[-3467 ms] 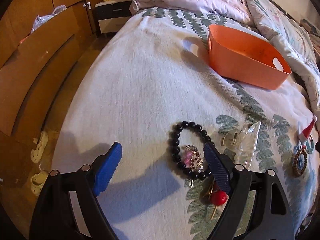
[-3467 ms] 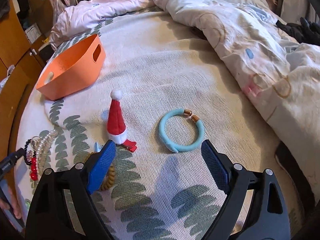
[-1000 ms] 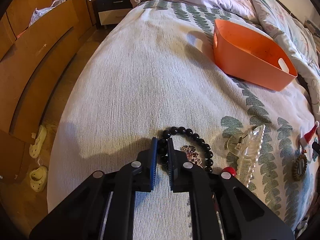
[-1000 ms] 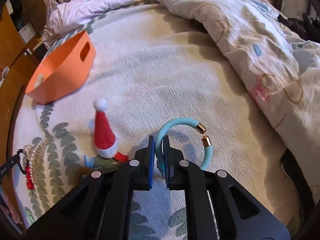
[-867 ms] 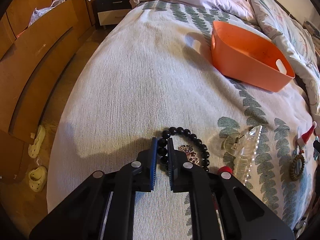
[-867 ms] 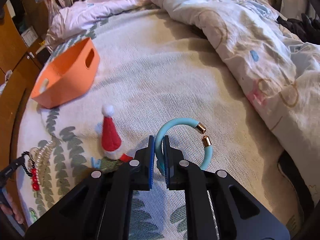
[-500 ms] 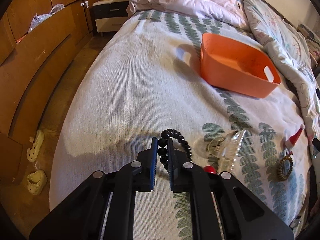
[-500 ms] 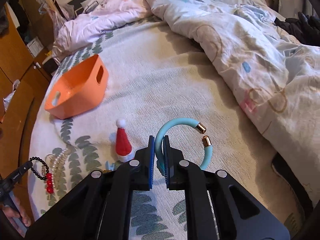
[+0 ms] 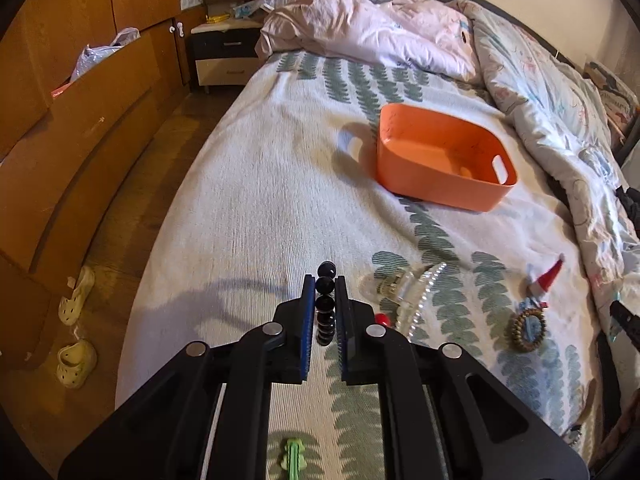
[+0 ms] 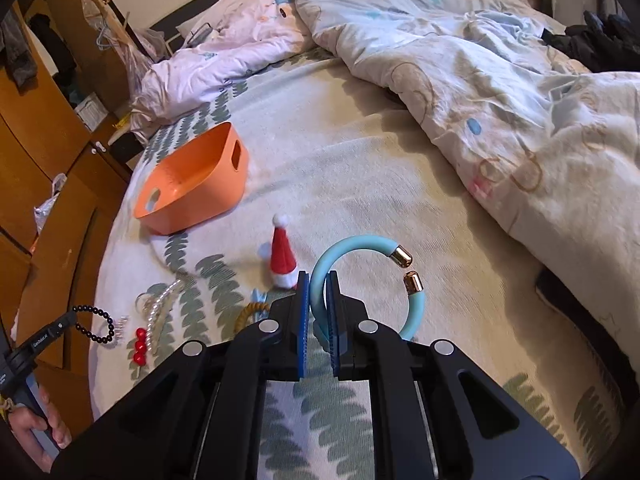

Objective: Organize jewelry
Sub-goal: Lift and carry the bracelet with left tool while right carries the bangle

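Left gripper (image 9: 325, 280): jaws clamped on a black round-bead bracelet (image 9: 325, 304), held clear above the bed (image 9: 256, 184).

Right gripper (image 10: 318, 280): jaws clamped on a light-blue open bangle with gold end caps (image 10: 352, 248), also off the bed.

Orange plastic handled bin (image 9: 444, 180): on the white leaf-patterned bedspread, well apart from both.

Red felt Santa-hat clip (image 10: 282, 256), clear pearl-edged hair claw (image 9: 416, 292), bronze coil hair tie (image 9: 527, 329): lying on the bedspread.

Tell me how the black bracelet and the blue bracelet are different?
The black bracelet is a string of round beads; the blue bracelet is one smooth tube. The blue one has gold tips with a gap between them; the black one shows none. The black one has a charm attached. Both are pinched in grippers, lifted off the bed.
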A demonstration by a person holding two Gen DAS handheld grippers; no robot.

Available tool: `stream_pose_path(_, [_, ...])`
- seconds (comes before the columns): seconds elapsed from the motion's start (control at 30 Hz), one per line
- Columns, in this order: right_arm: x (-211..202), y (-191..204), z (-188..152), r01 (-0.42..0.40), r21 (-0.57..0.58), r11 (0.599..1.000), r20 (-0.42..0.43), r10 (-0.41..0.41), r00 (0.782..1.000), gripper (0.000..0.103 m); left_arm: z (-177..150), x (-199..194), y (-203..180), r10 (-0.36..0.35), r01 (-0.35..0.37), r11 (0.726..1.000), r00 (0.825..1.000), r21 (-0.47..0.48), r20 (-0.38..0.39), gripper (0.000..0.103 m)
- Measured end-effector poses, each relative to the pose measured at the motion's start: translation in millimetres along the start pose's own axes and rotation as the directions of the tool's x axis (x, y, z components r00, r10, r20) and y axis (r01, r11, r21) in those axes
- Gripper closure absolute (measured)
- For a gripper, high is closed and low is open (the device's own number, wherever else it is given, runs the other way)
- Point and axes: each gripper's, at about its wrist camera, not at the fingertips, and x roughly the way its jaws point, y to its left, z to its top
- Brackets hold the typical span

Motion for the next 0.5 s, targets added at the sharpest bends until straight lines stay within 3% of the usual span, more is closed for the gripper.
stream_pose_path(0.5, [-85,-17,-58,-0.077,0.01,0.997,0.065,0.076,0.995,0.093,-39,-62,-9,0.008,-0.009,0.999,0.999,0.031,0.044,0.093])
